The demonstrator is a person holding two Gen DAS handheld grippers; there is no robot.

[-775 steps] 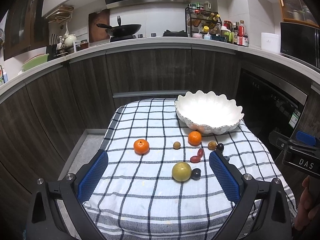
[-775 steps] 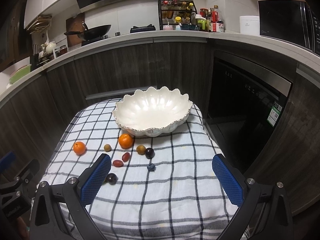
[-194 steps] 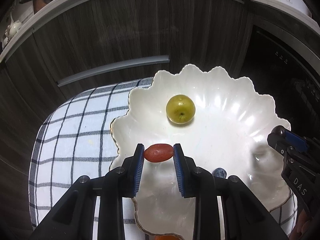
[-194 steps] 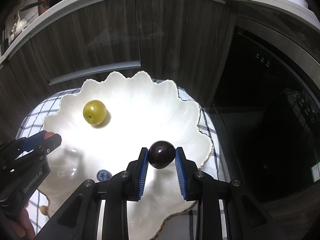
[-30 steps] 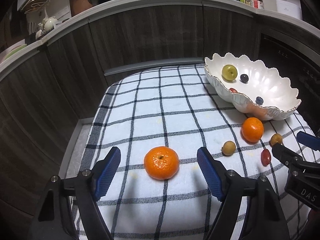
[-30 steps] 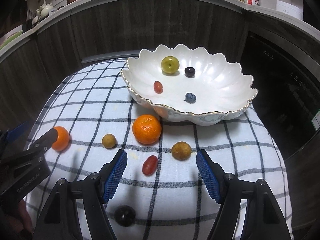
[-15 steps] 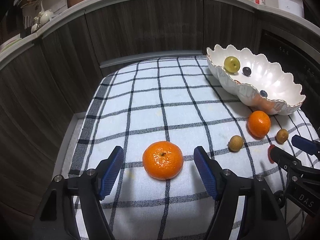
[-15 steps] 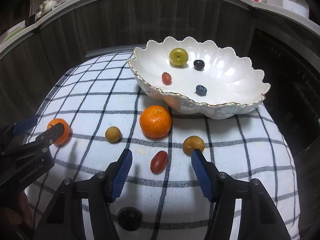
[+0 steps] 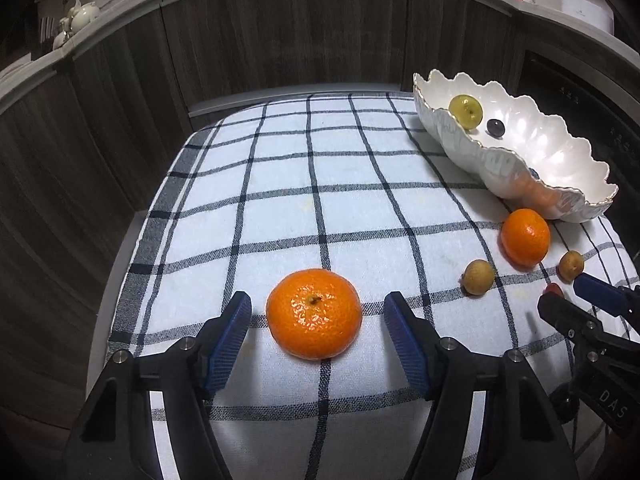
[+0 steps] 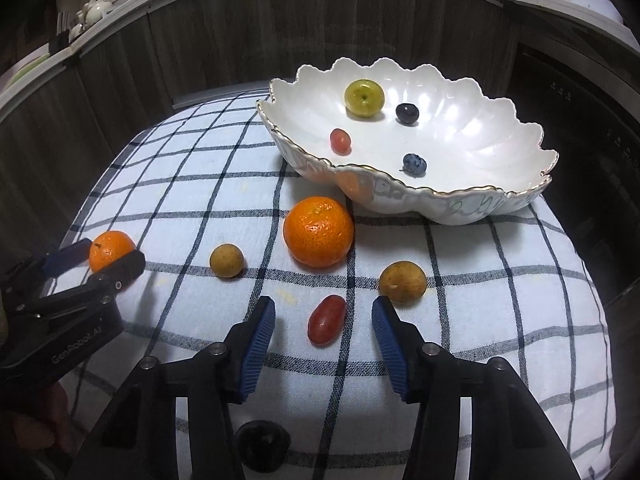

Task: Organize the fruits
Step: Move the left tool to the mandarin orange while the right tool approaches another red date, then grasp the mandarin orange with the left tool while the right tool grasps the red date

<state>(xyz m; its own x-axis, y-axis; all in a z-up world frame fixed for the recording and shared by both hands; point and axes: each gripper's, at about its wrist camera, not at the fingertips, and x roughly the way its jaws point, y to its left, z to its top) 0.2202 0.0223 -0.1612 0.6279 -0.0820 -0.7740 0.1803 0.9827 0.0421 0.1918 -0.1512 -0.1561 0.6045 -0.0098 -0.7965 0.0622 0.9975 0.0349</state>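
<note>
My left gripper (image 9: 316, 312) is open, its blue pads on either side of an orange mandarin (image 9: 314, 313) on the checked cloth, not touching it. My right gripper (image 10: 323, 322) is open around a red grape tomato (image 10: 326, 319). A second mandarin (image 10: 318, 230), two small brown fruits (image 10: 227, 260) (image 10: 402, 281) and a dark plum (image 10: 262, 444) lie on the cloth. The white scalloped bowl (image 10: 460, 204) holds a green fruit (image 10: 364, 97), a dark grape (image 10: 407, 113), a red tomato (image 10: 340, 140) and a blueberry (image 10: 414, 163).
The checked cloth (image 9: 280, 200) covers a small table that drops off on all sides. Dark wooden cabinets (image 9: 280, 40) curve behind it, with an oven front (image 10: 580, 120) at the right. The right gripper shows at the right edge of the left wrist view (image 9: 576, 300).
Both grippers have moved forward and down. The left now brackets the mandarin closely and the right now brackets the red grape tomato. No fruit has moved.
</note>
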